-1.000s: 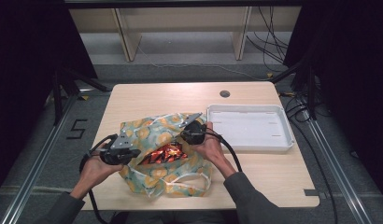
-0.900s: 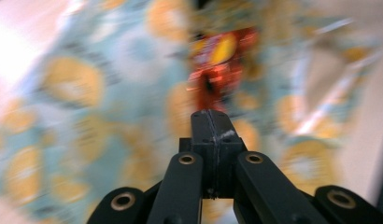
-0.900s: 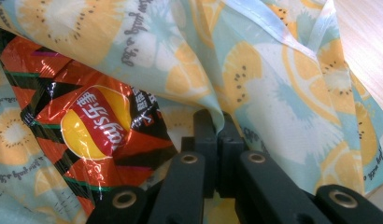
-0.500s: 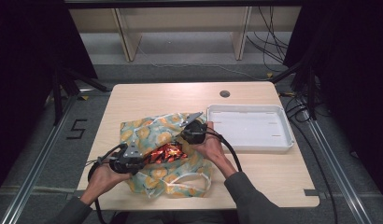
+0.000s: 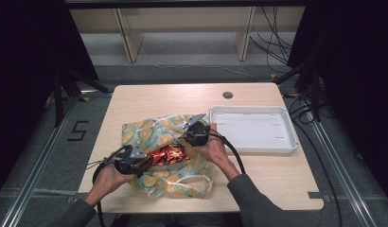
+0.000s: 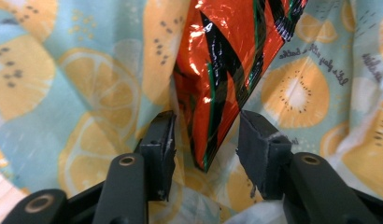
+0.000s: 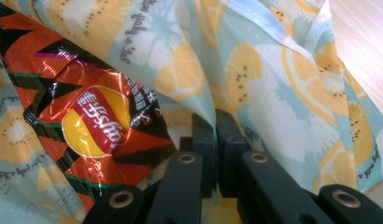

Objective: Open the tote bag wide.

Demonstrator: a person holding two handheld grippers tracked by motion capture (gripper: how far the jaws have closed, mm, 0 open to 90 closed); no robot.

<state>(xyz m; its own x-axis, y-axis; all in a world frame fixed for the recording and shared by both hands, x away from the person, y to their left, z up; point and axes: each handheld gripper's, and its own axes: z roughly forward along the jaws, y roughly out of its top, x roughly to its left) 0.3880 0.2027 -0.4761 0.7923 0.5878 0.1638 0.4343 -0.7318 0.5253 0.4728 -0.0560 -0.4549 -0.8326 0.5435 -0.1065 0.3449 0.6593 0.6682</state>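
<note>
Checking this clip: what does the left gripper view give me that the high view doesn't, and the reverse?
Left gripper view: the left gripper stands open, its jaws either side of the snack packet's corner, not yet closed on it. High view: the white tray right of the bag, the wooden table, and the right gripper at the bag's rim. Both: the fruit-print bag with the packet inside.
</note>
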